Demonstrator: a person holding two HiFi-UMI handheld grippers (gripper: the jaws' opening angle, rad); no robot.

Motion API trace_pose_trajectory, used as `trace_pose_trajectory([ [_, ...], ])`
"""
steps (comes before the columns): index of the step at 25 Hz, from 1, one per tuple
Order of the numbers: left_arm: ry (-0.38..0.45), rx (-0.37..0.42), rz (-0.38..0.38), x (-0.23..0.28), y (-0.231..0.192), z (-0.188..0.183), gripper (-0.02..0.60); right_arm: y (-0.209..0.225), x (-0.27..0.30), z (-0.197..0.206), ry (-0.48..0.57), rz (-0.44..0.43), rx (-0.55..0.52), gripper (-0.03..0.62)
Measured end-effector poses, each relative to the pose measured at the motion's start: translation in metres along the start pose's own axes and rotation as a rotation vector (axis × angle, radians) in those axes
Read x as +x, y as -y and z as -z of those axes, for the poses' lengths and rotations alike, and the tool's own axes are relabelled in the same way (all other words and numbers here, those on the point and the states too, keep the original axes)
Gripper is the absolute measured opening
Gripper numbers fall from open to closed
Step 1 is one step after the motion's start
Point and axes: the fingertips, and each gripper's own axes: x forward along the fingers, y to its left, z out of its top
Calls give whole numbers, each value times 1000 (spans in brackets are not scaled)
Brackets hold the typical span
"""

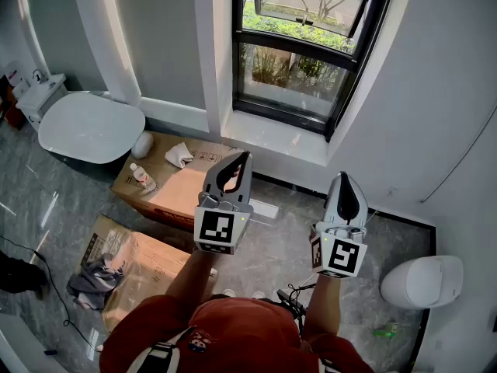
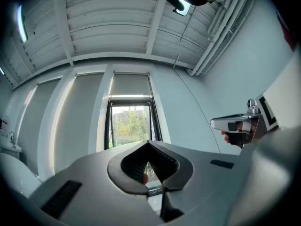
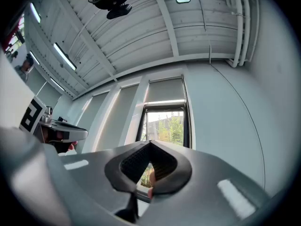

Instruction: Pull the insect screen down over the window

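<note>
A tall black-framed window (image 1: 299, 61) stands ahead in the white wall, with green trees outside. Both gripper views show it, with its glass (image 2: 130, 126) (image 3: 165, 126) uncovered. A pale bar (image 2: 130, 96) runs across the top of the opening under a grey roller blind; I cannot make out the screen itself. My left gripper (image 1: 244, 156) (image 2: 148, 142) is shut and empty, pointing at the window from short of the sill. My right gripper (image 1: 344, 177) (image 3: 150, 142) is level with it to the right, also shut with nothing in it. Neither touches the window.
A white sill (image 1: 272, 137) juts out below the window. A white bathtub (image 1: 89, 127) sits at the left. Cardboard boxes (image 1: 175, 181) (image 1: 124, 266) lie on the grey floor, one bearing a bottle (image 1: 141, 177). A white toilet (image 1: 423, 280) stands at the right.
</note>
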Motion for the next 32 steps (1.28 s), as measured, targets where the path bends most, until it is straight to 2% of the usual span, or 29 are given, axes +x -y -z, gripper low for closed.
trace_pose_trajectory([
  [8, 2, 11, 11, 10, 20, 4, 2, 12, 0, 8, -1, -1, 0, 9],
  [16, -8, 19, 23, 32, 59, 14, 2, 64, -16, 22, -1, 48, 45, 9],
  [20, -37, 40, 27, 40, 73, 17, 2, 81, -15, 33, -6, 46, 67, 9],
  [27, -27, 34, 4, 60, 68, 26, 2, 88, 7, 43, -3, 30, 70, 9],
  [32, -8, 27, -8, 84, 49, 38, 2, 85, 36, 58, -8, 20, 61, 9],
])
